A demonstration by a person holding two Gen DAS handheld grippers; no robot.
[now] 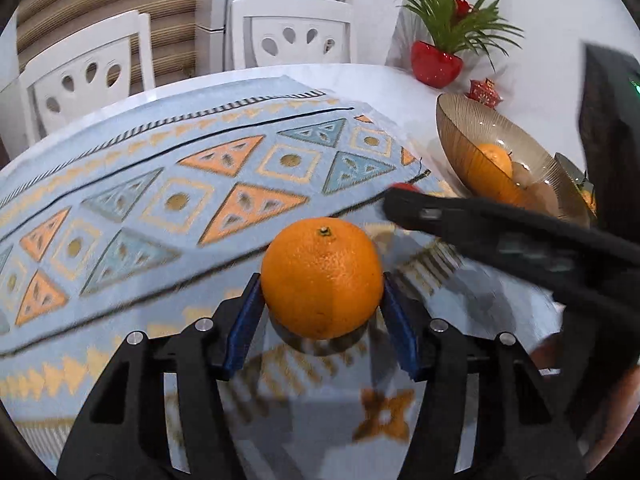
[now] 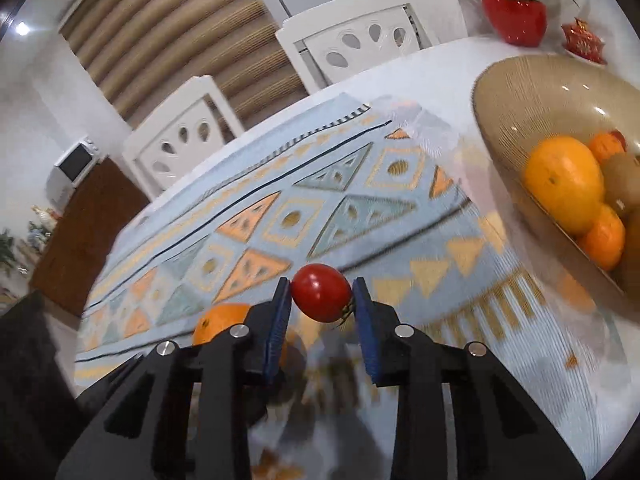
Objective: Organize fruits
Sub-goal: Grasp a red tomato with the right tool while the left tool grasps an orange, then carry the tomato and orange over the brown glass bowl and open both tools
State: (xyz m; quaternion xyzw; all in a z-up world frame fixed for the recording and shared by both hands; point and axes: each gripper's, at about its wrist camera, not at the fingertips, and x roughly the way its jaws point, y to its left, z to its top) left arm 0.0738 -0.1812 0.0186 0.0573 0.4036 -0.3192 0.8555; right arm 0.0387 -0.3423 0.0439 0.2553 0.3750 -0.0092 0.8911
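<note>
Surface [image 1: 400,84] wore patterned cloth [image 1: 168,184]. Left tongs [image 1: 322,304] clenched orange [image 1: 322,278]; right tongs [image 2: 322,300] clenched tomato [image 2: 321,292]. Both lifted, mid-carry. Next, seemingly: release into glass bowl [image 2: 516,92] beside fruit already there.

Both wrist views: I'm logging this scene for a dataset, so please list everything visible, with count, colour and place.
orange: one, orange, between the left gripper's fingers
tomato: one, red, between the right gripper's fingers
bowl: one, ribbed brownish glass, right side of the table
fruit in the bowl: several, mostly orange, at least one brown
second glass dish: one, partly hidden behind the bowl
table runner: one, pale blue with orange triangles, across the white table
chairs: two, white, far side of the table
plant: one, green, in a red pot, far right corner
left gripper: black with blue pads
right gripper: black with blue pads
</note>
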